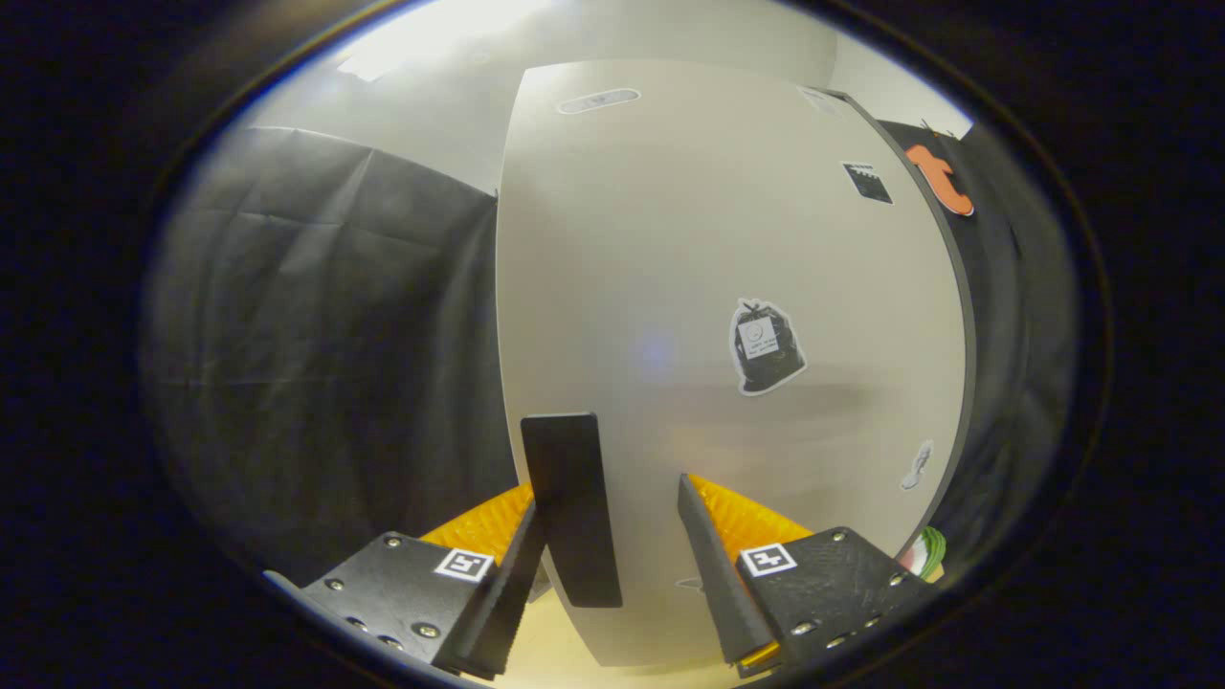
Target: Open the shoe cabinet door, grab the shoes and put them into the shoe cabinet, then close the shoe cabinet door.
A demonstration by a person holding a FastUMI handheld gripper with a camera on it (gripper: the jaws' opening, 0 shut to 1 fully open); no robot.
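The shoe cabinet door point(727, 249) is a tall pale grey panel close in front of me. A flat black handle point(569, 507) stands upright near the door's left edge. My gripper point(608, 498) is open, with the handle between its fingers. The handle lies against the left finger point(517, 555), and a wide gap separates it from the right finger point(713, 555). I cannot tell whether the door is shut or ajar. The cabinet's inside is hidden behind the door.
Black cloth wall point(325, 335) hangs to the left of the door. On the door are a black bag-shaped sticker point(766, 346) and smaller stickers point(867, 182). A pale surface point(545, 660) lies under the fingers. A small striped object point(924, 553) peeks out beside the right finger.
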